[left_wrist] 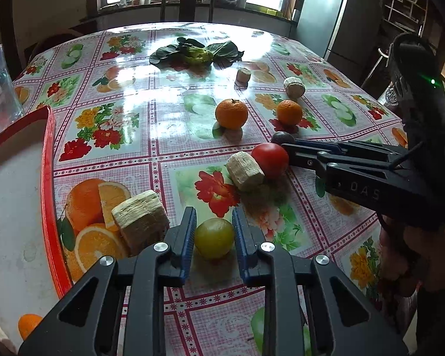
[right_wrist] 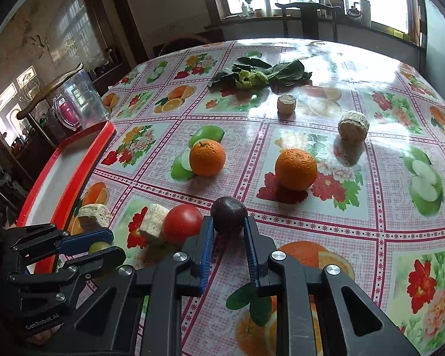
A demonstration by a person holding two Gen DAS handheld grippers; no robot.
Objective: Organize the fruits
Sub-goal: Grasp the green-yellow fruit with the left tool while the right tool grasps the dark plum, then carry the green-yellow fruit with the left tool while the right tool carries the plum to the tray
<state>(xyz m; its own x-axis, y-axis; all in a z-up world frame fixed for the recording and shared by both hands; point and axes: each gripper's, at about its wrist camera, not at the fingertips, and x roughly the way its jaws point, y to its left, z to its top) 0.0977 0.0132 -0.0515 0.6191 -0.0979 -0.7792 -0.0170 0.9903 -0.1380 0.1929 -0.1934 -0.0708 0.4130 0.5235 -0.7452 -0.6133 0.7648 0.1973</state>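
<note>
My left gripper (left_wrist: pixel 214 227) has its blue pads against both sides of a small yellow-green fruit (left_wrist: pixel 214 238) resting on the table. My right gripper (right_wrist: pixel 229 222) has its pads against a dark purple fruit (right_wrist: pixel 229 213), also on the table; it also shows in the left wrist view (left_wrist: pixel 284 145). A red tomato (right_wrist: pixel 182 223) lies just left of the purple fruit. Two oranges (right_wrist: pixel 207 157) (right_wrist: pixel 295 168) sit further back. A red-rimmed white tray (left_wrist: pixel 49 184) lies at the left with one orange (left_wrist: pixel 28 324) in its near corner.
Pale cut stalk chunks lie near the grippers (left_wrist: pixel 141 222) (left_wrist: pixel 245 170) and farther back (right_wrist: pixel 353 125) (right_wrist: pixel 286 103). Leafy greens (right_wrist: pixel 261 74) lie at the far side. A clear plastic container (right_wrist: pixel 80 103) stands behind the tray. A chair (left_wrist: pixel 187 3) stands beyond the table.
</note>
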